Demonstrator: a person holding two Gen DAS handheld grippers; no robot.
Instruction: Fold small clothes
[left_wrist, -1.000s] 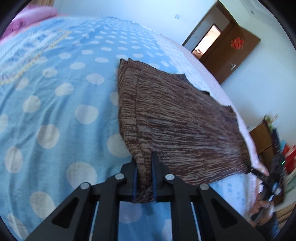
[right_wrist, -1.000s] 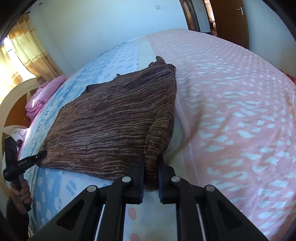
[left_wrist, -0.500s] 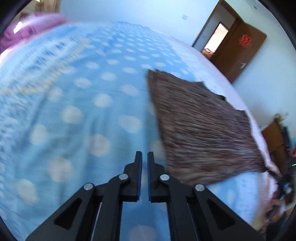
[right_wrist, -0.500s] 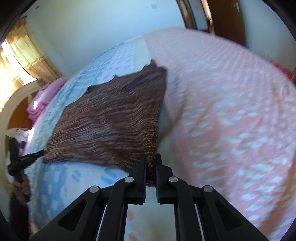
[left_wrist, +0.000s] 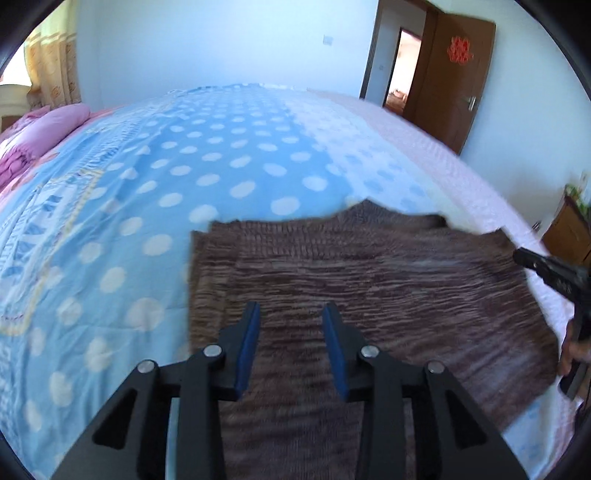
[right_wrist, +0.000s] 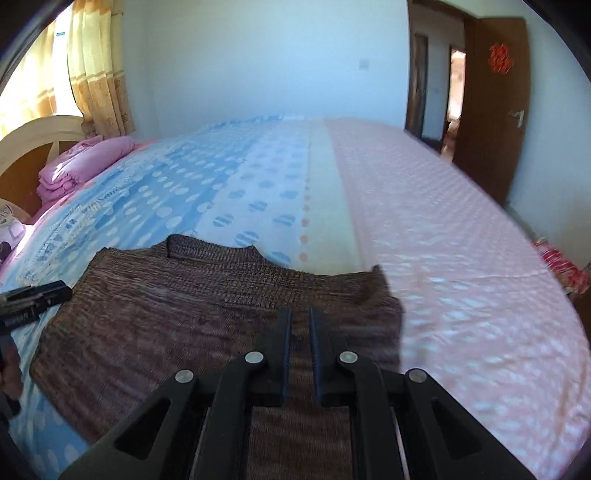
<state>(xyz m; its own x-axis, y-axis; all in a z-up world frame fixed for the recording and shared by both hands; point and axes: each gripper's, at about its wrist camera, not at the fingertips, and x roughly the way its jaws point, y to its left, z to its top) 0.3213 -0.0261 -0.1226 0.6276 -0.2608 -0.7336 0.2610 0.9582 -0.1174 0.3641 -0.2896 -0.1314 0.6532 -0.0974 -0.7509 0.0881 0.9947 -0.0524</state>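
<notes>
Brown knit garment (left_wrist: 369, 280) folded flat at the bed's (left_wrist: 221, 166) near edge; left tool (left_wrist: 291, 345), just opening, empty above it; right tool (right_wrist: 299, 350) nearly closed, gripping nothing; pink bedding (right_wrist: 85, 162) by headboard.

brown knit garment (left_wrist: 369, 280) blurred, near edge cut off

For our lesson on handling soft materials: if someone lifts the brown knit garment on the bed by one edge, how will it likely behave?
The brown knit garment would probably droop, since it lies limp and flat against the bed. Its coarse knit probably grips rather than slips. It cannot roll or tip.
</notes>
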